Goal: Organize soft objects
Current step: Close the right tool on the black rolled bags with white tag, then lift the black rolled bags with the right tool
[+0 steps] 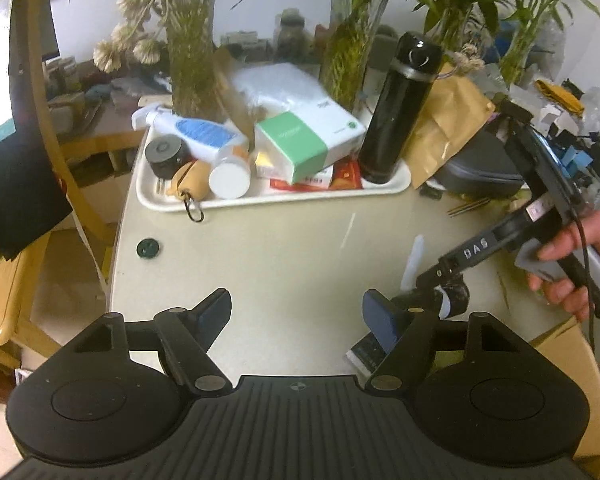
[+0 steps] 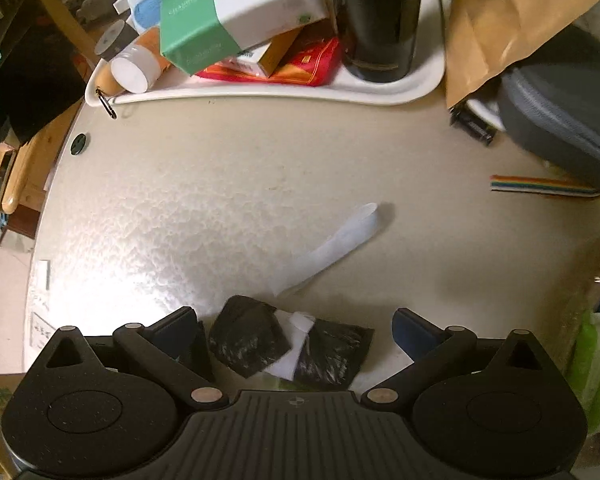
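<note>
- Right tool (image 2: 296, 316) released, jaws spread wide on either side of a dark folded bundle (image 2: 252, 340) at the near edge of the tabletop (image 2: 220, 200); pads not pressing on it.
- Left tool (image 1: 296, 316) likewise released, nothing between the jaws, hanging over bare tabletop.
- Seen from the left wrist: a hand (image 1: 572, 264) squeezing the right tool's handle, tips down at the bundle.
- Bundle: black, soft, creased, faintly glossy, folded into two lumps with a white piece (image 2: 296, 336) tucked between them.
- Beyond it, apart: a pale strip of cloth (image 2: 340, 246), long, flat, rounded at the far end, possibly a sock.
- Risk if closed from here: pinching only the top fold, so the bundle unrolls and the white piece drops out.
- Risk of pads scraping the hard, pebbled tabletop instead of gathering fabric, given the steep downward aim.
- Risk of dragging the limp bundle off the near edge; too little stiffness to resist a sideways push.
- Farther back, a white tray (image 2: 380, 96), smooth and rimmed, crowded with a tall black flask (image 1: 400, 108) and a green-and-white box (image 2: 236, 8) lying askew; easy to topple if soft items get carried that way.
- Crumpled brown paper bag (image 2: 512, 20) and a rainbow ribbon cable (image 2: 540, 186) at right, well clear.
</note>
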Tool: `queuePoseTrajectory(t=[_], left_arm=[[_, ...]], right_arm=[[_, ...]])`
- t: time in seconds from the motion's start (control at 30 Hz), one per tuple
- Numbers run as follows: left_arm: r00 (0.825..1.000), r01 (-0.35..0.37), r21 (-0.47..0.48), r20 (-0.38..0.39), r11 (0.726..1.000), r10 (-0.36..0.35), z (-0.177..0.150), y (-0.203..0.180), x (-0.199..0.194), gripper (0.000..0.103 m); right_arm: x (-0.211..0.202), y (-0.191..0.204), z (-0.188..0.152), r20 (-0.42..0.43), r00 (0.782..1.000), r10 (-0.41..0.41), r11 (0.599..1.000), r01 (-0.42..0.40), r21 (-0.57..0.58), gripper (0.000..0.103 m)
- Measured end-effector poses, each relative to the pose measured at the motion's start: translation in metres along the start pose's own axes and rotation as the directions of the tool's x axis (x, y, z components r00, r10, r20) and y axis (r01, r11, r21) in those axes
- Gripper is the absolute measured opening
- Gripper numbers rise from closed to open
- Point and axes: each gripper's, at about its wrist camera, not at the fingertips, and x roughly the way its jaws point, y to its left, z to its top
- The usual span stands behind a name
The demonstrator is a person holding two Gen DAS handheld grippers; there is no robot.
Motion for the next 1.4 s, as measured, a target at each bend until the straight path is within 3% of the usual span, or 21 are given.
queuePoseTrajectory(t=[0.27, 0.5, 0.63, 0.8, 0.93, 1.17, 1.27, 1.4], left_arm=[[1.000, 0.000, 0.000, -0.003, 1.000, 0.000, 0.000, 0.001, -0.001, 0.072], [1.000, 0.006, -0.015, -0.002, 1.000, -0.006, 0.003, -0.001, 0.000, 0.072], [1.000, 0.009, -0.005, -0.002, 1.000, -0.009, 0.003, -0.004, 0.001, 0.072], [1.000, 0.007, 0.006, -0.003, 1.000, -0.007, 0.002, -0.005, 0.002, 0.072], [1.000, 0.004, 0.001, -0.001, 1.000, -0.004, 0.002, -0.004, 0.002, 0.072], [0.999, 0.044, 0.008, 0.017, 0.999, -0.044, 0.005, -0.010, -0.001, 0.072], [0.999, 0.045, 0.036, 0.026, 0.998, -0.046, 0.005, -0.015, -0.001, 0.072], [0.998, 0.059, 0.062, 0.031, 0.996, -0.061, 0.008, -0.022, -0.002, 0.072]], right_arm=[[0.028, 0.001, 0.017, -0.107, 0.994, 0.033, 0.999, -0.030, 0.033, 0.103], [0.057, 0.002, 0.022, -0.210, 0.978, 0.001, 0.997, 0.014, 0.073, 0.102], [0.058, 0.010, 0.021, -0.231, 0.972, -0.047, 0.997, 0.058, 0.041, 0.090], [0.052, 0.015, 0.015, -0.245, 0.969, -0.036, 0.999, 0.041, 0.016, 0.087], [0.034, 0.015, 0.012, -0.184, 0.982, -0.030, 0.999, 0.032, 0.004, 0.086], [-0.020, 0.004, -0.004, 0.000, 1.000, -0.024, 0.999, 0.024, 0.028, 0.086], [-0.045, -0.005, -0.014, 0.093, 0.996, -0.005, 0.999, 0.001, 0.044, 0.086], [-0.075, -0.015, -0.037, 0.239, 0.971, 0.007, 0.997, -0.025, 0.073, 0.086]])
